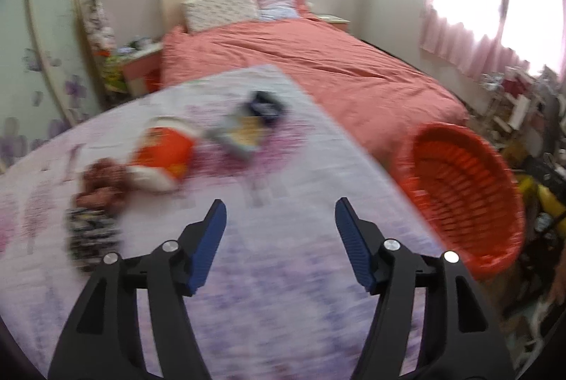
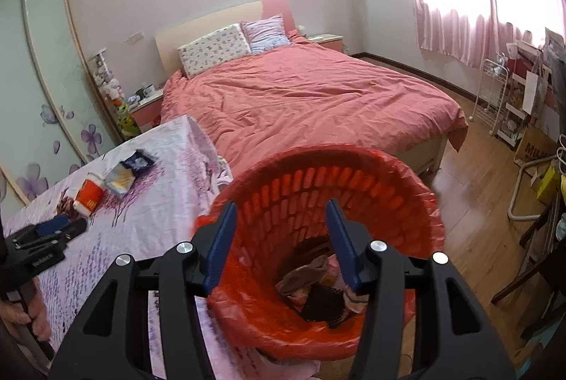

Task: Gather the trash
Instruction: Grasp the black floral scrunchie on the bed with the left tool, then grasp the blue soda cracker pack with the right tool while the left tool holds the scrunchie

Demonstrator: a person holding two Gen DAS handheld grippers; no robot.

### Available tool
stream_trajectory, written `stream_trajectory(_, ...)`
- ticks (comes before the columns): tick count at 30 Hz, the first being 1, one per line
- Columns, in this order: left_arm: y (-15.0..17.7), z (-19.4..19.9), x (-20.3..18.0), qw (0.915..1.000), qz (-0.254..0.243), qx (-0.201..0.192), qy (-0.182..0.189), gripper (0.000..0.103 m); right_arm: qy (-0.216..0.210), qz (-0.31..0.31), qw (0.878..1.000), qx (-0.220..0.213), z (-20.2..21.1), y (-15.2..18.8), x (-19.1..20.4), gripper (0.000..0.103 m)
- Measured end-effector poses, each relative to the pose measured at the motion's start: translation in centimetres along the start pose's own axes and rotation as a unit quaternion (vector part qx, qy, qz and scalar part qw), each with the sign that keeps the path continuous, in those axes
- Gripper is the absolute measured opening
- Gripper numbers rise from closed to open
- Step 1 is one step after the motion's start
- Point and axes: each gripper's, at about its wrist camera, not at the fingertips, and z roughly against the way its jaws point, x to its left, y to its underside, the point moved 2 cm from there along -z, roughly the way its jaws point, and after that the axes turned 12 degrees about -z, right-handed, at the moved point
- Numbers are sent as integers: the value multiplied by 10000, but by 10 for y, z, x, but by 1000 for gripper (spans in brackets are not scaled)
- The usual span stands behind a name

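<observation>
My left gripper [image 1: 280, 201] stands open over the floral tablecloth [image 1: 283, 274] with nothing between its fingers. Ahead of it on the cloth lie a red paper cup [image 1: 162, 153] on its side, a brown crumpled piece [image 1: 100, 183], a dark patterned wrapper [image 1: 92, 235], a yellow-grey packet [image 1: 240, 134] and a dark blue wrapper [image 1: 265, 105]. The picture is blurred. My right gripper [image 2: 281, 203] is open and empty above the red bag-lined basket [image 2: 353, 153], which holds several scraps of trash [image 2: 311, 277]. The basket [image 1: 460, 189] sits just off the table's right edge.
A bed [image 2: 311, 97] with a salmon cover fills the room behind the table. A sliding wardrobe [image 2: 46, 79] stands on the left, a nightstand [image 2: 148, 107] beside the bed. Racks and clutter [image 2: 513, 104] line the right wall on a wooden floor [image 2: 470, 174]. A person's hand [image 2: 33, 312] grips the left tool.
</observation>
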Motion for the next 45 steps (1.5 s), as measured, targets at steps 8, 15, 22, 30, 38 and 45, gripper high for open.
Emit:
stream_trajectory(8, 46, 23, 102, 9931, 545, 40, -1033, 81, -107, 230, 9997, 32, -2, 17, 34, 72)
stream_trajectory(15, 75, 2, 151, 9851, 1120, 416, -1235, 83, -238, 323, 9989, 252, -9, 34, 62, 78)
stream_trajectory(22, 77, -26, 165, 9811, 1614, 555, -909, 75, -191, 477, 9978, 409, -15, 43, 76, 78)
stream_trajectory(30, 84, -31, 166, 9824, 1657, 567, -651, 31, -259, 544, 9966, 559, -23, 51, 95, 78)
stream_trajectory(38, 97, 2, 177, 9853, 1523, 346, -694, 24, -447, 744, 9940, 664, -27, 61, 122, 78)
stream_trajectory(45, 115, 20, 209, 9816, 1496, 412, -1117, 21, -614, 900, 9911, 764, -42, 71, 161, 78)
